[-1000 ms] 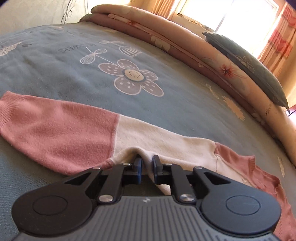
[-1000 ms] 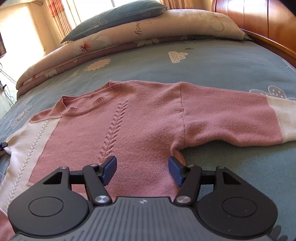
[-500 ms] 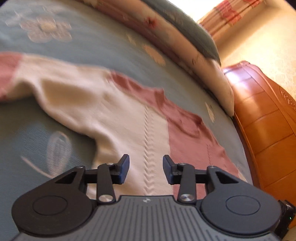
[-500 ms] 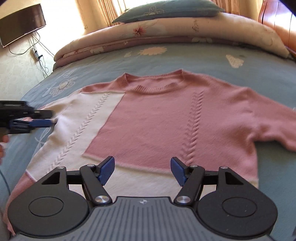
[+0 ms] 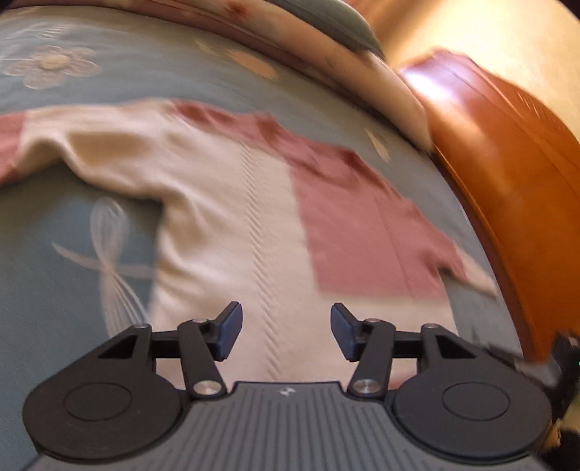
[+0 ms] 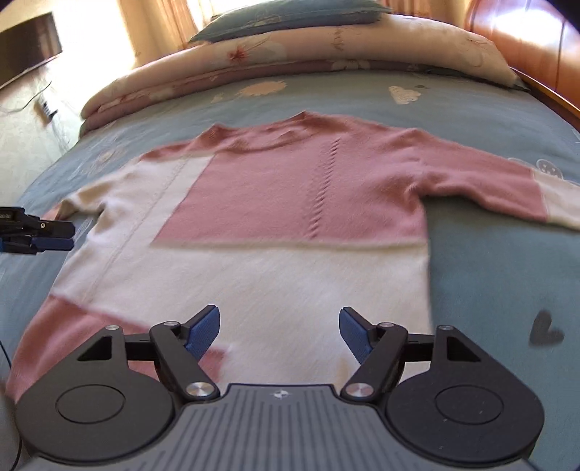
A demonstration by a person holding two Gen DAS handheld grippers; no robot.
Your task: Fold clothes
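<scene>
At the bottom of the right wrist view the right gripper (image 6: 279, 331) hung over the hem of the sweater (image 6: 290, 224), its jaws wide apart and having just been opening, with nothing pinched between the blue pads (image 6: 203, 331). Past it the sweater lay spread flat, front up, on the blue flowered bedspread (image 6: 489, 275): a cream band across the lower body, a pink block above, a pink patch at the lower left corner, and one sleeve stretched toward the right edge of the frame. At the left edge, beside the cream sleeve, the left gripper (image 6: 54, 235) showed side-on.

In the blurred left wrist view the left gripper (image 5: 286, 331) hovered above the cream side of the sweater (image 5: 232, 217), its jaws also apart and just having been opening, empty. The near sleeve ran off to the left of the frame.

Farther back, a rolled floral quilt (image 6: 326, 50) crossed the bed with a blue-grey pillow (image 6: 290, 14) on top. A wooden headboard (image 6: 525, 40) filled the upper right, and a dark screen (image 6: 25, 47) the upper left.
</scene>
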